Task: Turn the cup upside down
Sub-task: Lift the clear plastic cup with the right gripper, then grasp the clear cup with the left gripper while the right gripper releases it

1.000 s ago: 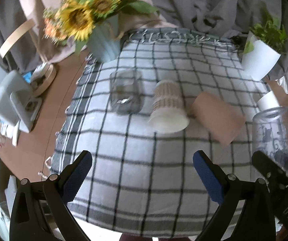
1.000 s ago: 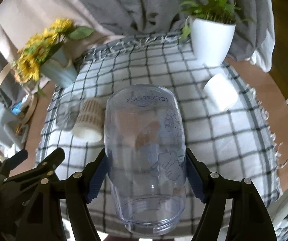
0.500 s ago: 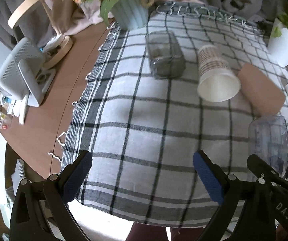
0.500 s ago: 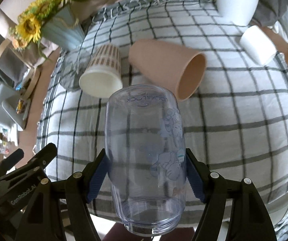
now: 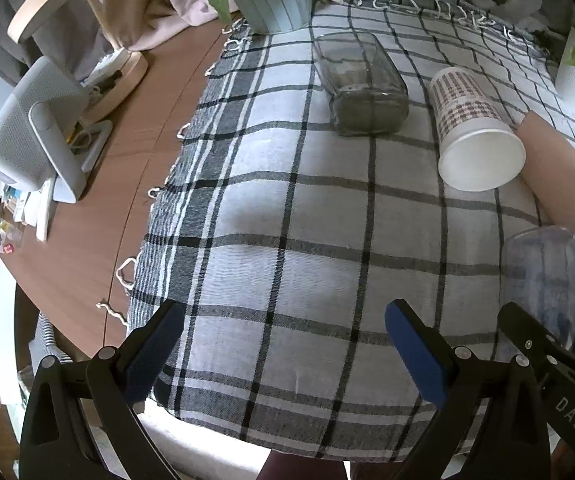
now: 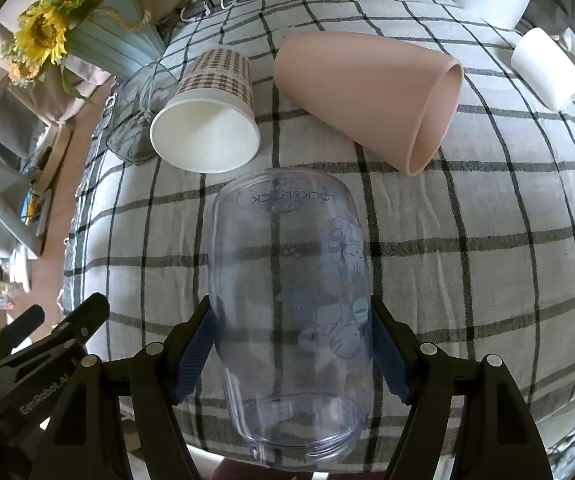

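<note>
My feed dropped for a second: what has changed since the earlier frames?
The right claw has carried the clear cup forward and down toward the checked cloth, base pointing away, nearing the paper cup and pink cup. The left claw advanced too, staying open and empty. The grip on the clear cup and the lying cups are unchanged.

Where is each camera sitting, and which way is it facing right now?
Left wrist: on the open left claw, looking down at the checked cloth; its two fingers show, and the right claw's tip.
Right wrist: on the right claw, shut on the clear cup, facing across the table; the left claw shows at lower left.
Shared: paper cup, pink cup, clear cup.
</note>
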`<control>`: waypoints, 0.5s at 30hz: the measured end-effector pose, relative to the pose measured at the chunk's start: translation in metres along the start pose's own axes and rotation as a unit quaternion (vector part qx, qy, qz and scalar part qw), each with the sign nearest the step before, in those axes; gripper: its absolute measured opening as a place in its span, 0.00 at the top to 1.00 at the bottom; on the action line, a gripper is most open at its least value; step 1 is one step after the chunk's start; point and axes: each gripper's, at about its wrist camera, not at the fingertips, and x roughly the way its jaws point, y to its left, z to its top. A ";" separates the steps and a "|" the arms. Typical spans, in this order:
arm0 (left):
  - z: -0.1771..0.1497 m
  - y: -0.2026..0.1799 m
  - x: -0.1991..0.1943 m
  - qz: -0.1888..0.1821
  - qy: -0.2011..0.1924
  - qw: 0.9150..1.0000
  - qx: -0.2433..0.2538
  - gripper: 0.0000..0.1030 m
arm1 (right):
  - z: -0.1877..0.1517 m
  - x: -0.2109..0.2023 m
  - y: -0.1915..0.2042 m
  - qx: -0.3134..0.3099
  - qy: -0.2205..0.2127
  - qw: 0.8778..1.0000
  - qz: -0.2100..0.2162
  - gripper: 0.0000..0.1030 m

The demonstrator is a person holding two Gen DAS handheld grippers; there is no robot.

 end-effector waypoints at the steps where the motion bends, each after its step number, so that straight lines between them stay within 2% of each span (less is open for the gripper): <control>1: 0.000 0.000 0.001 -0.001 0.000 1.000 0.001 0.00 | 0.000 0.000 0.000 0.000 0.000 1.000 -0.001 0.30; 7: 0.000 -0.001 0.000 -0.004 0.001 1.000 0.000 0.00 | 0.000 0.000 0.001 -0.001 0.004 1.000 -0.001 0.28; 9: 0.000 -0.002 -0.001 -0.005 0.000 1.000 -0.001 0.00 | 0.000 -0.002 0.000 -0.002 0.002 1.000 -0.002 0.22; 15: 0.000 -0.004 -0.015 -0.009 -0.012 1.000 -0.006 0.00 | -0.003 -0.029 -0.005 0.003 -0.028 1.000 0.003 0.19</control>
